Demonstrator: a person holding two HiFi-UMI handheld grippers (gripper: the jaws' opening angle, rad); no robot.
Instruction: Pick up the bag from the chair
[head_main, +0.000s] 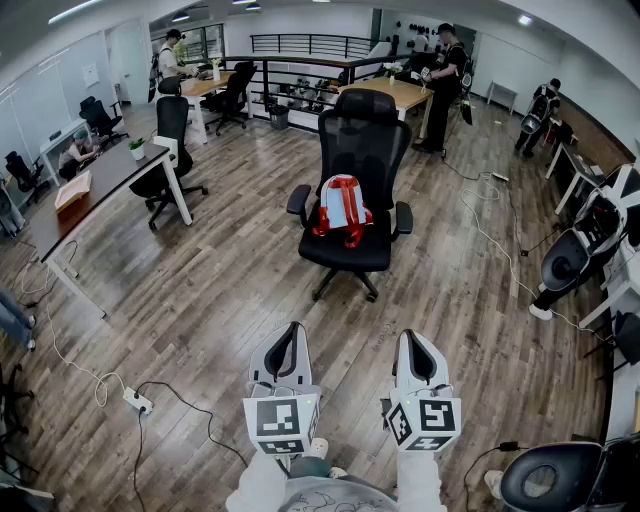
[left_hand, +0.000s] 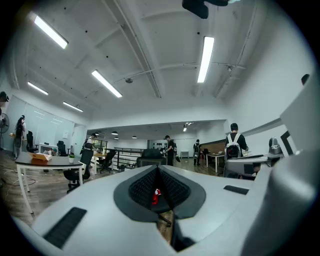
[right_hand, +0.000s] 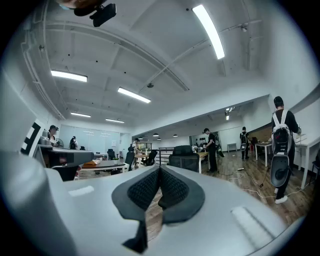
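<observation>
Red and white with a glossy look, the backpack-style bag (head_main: 343, 208) sits on the seat of a black mesh office chair (head_main: 365, 140), propped upright against the backrest between the two armrests. Red straps or handles spill loosely over the front of it toward the seat edge. It looks soft and lightly filled, so I judge that it would sag when lifted by one strap.

Nothing of the task is done yet: the bag is untouched and both tools are well apart from it, with a wide stretch of bare wooden floor (head_main: 230, 290) between them and the chair. The whole approach, the grasp and the lift are left.

At the bottom of the head view, the left gripper (head_main: 290, 330) and the right gripper (head_main: 415, 338) are held side by side, pointing toward the chair. Each gripper view shows the dark ribbed pads meeting at their tips, clenched on nothing. Through the slit below the left pads a speck of the red bag shows far off.

To the left stands a long desk (head_main: 110, 175), and a power strip (head_main: 137, 402) lies on the floor near the left gripper.
</observation>
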